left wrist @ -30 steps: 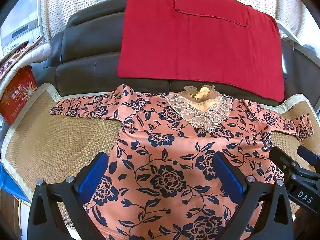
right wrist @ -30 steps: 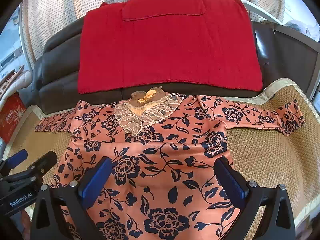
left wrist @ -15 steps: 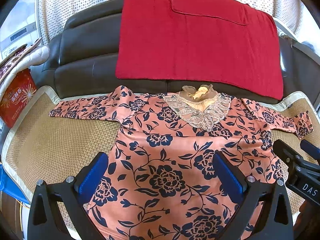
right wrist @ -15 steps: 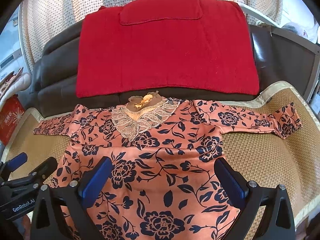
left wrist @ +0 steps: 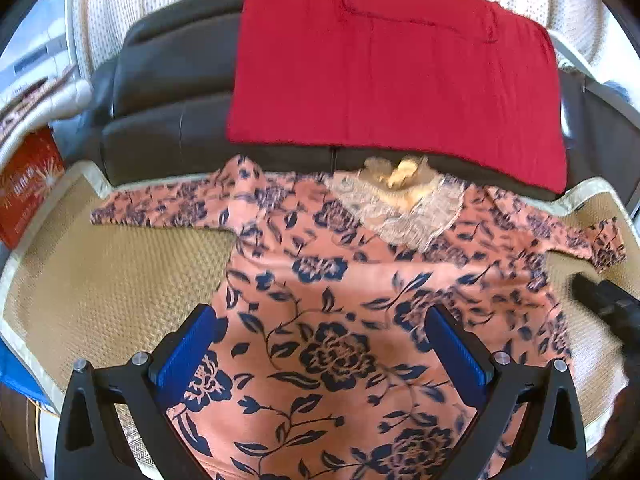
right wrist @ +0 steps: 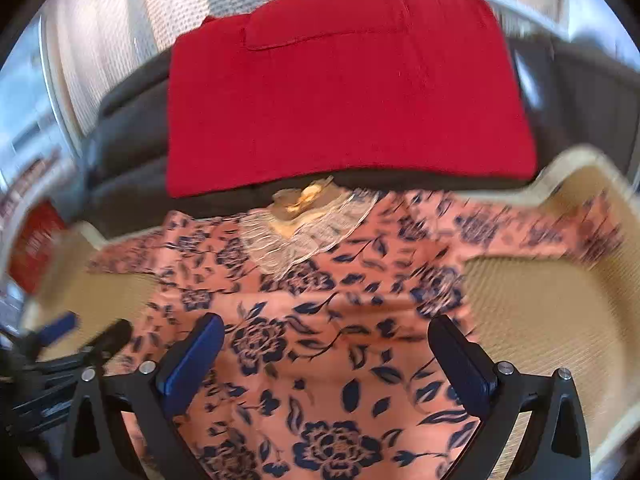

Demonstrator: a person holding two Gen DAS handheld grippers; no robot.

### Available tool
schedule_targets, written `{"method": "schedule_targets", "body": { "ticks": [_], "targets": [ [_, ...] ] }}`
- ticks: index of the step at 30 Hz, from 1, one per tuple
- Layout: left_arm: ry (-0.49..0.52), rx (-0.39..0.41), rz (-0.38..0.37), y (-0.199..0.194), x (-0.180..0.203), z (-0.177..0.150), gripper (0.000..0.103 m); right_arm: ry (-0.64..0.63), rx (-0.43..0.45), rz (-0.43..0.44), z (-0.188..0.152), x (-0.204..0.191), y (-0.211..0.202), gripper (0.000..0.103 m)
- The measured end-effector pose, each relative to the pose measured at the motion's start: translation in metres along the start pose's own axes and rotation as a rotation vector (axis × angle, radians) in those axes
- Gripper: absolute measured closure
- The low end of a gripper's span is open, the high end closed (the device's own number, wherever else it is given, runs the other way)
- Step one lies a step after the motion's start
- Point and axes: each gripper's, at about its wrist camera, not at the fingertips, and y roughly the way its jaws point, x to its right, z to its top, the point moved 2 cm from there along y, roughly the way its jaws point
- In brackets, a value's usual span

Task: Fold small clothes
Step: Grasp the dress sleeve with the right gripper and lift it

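Note:
A salmon-pink blouse with a navy flower print (left wrist: 332,292) lies flat, front up, on a woven mat, both sleeves spread out and its lace collar (left wrist: 400,204) towards the sofa back. It also shows in the right wrist view (right wrist: 320,312). My left gripper (left wrist: 320,344) is open and empty above the blouse's lower left part. My right gripper (right wrist: 324,356) is open and empty above its lower right part. Each gripper shows at the edge of the other's view: the right gripper (left wrist: 604,304), the left gripper (right wrist: 80,340).
A folded red garment (left wrist: 392,76) hangs over the dark leather sofa back (left wrist: 168,92). The straw mat (left wrist: 108,272) has a pale border. A red box (left wrist: 28,188) stands at the far left. Dotted curtains hang behind.
Both grippers have shifted, the right one swinging fast so its view is blurred and tilted. The blouse lies as before. Both grippers stay open.

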Motion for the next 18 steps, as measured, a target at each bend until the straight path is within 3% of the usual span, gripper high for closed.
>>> {"method": "schedule_targets", "body": {
  "ticks": [3,4,7,10,12,16,18],
  "targets": [
    [-0.031,-0.063,0.020,0.027,-0.016,-0.014,0.000,0.170,-0.011,0.080,-0.013,0.054,0.003,0.000],
    [-0.042,-0.089,0.030,0.038,-0.023,-0.019,0.000,0.257,-0.007,0.082,-0.019,0.089,0.003,0.000],
    [-0.063,-0.134,0.063,0.062,-0.038,-0.030,0.000,0.454,0.030,0.005,-0.027,0.181,-0.003,0.002],
    [-0.075,-0.161,0.087,0.074,-0.048,-0.035,0.000,0.617,0.130,-0.138,-0.018,0.280,-0.022,0.009],
    [-0.075,-0.156,0.097,0.081,-0.051,-0.037,0.000,0.627,0.179,-0.312,0.002,0.336,-0.032,0.009],
    [-0.077,-0.189,0.120,0.096,-0.051,-0.038,0.000,0.501,0.124,-0.593,0.052,0.397,-0.012,0.011],
    [-0.072,-0.198,0.135,0.100,-0.051,-0.039,0.000,0.443,0.069,-0.649,0.068,0.409,0.010,0.016]
  ]
}}
